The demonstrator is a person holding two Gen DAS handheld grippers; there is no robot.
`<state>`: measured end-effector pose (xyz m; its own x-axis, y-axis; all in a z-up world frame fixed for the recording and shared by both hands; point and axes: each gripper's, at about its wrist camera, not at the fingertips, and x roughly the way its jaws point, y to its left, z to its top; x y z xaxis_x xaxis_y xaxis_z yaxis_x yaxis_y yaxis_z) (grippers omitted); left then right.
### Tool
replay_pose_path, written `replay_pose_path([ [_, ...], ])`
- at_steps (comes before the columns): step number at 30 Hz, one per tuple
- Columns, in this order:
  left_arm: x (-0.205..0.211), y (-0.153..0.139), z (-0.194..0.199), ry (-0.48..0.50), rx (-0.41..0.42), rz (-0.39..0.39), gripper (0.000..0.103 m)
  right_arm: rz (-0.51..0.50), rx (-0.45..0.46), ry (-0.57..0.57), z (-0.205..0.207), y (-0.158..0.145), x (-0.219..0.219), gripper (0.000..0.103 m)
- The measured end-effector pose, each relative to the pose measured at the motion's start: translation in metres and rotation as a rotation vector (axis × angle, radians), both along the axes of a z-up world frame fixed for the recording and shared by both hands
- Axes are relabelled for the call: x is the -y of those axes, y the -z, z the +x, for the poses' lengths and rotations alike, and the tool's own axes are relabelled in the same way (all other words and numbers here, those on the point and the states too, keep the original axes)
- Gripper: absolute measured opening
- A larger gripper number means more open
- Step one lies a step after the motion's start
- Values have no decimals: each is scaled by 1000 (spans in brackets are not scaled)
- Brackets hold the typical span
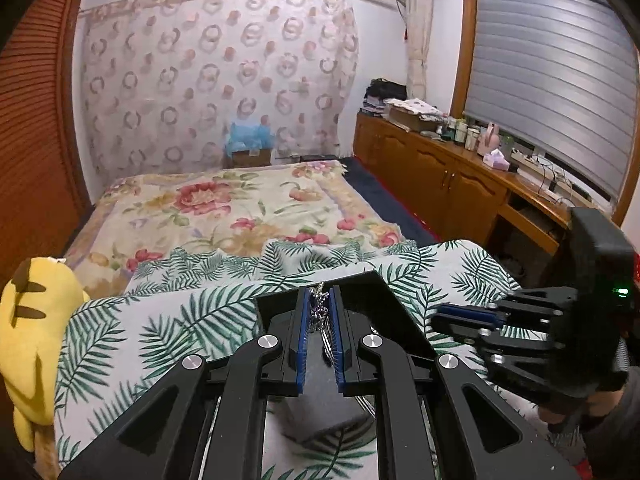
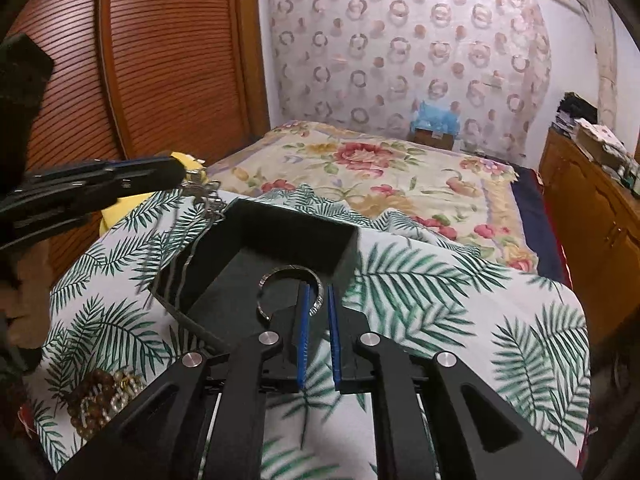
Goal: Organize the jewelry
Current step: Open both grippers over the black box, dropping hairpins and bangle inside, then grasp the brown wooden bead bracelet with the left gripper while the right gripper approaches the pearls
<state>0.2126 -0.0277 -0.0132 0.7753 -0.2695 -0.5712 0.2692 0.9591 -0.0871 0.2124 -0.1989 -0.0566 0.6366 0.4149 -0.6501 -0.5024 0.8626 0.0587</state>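
Pinching a thin silver chain [image 1: 320, 312] between its blue pads, the left gripper [image 1: 319, 300] was closed almost fully, and the chain hung down over the near edge of a black box [image 2: 280, 232] that sat open on a cloth [image 2: 460, 300] printed with green palm leaves. In the right wrist view the same chain [image 2: 204, 196] dangled from that gripper's tip [image 2: 176, 170] at the box's far left corner. The right gripper [image 2: 319, 300] reached over the box with its jaws only a little apart; a silver bangle [image 2: 292, 288] stood between the pads, but whether they still pressed on it could not be told, the jaws having just been opening. More jewelry, a heap of brown beads and gold pieces [image 2: 100, 400], lay on the cloth to the left of the box, well apart from it. A yellow plush toy [image 1: 36, 328] rested at the cloth's left edge, and a flowered bedspread [image 1: 240, 208] stretched beyond.
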Motion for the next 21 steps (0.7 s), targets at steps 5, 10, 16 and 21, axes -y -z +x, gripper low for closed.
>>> replay_pose_path([
  [5, 14, 16, 21, -2, -36, 35, 9, 1, -5, 9, -7, 3, 13, 11],
  [10, 20, 21, 29, -8, -43, 51, 8, 10, -2, 7, -14, 5, 18, 11],
  [16, 20, 21, 29, -20, -52, 60, 8, 11, 8, -6, -23, 5, 15, 11],
  [21, 11, 17, 9, -17, -45, 49, 8, 19, 20, -20, -37, 2, 11, 11],
])
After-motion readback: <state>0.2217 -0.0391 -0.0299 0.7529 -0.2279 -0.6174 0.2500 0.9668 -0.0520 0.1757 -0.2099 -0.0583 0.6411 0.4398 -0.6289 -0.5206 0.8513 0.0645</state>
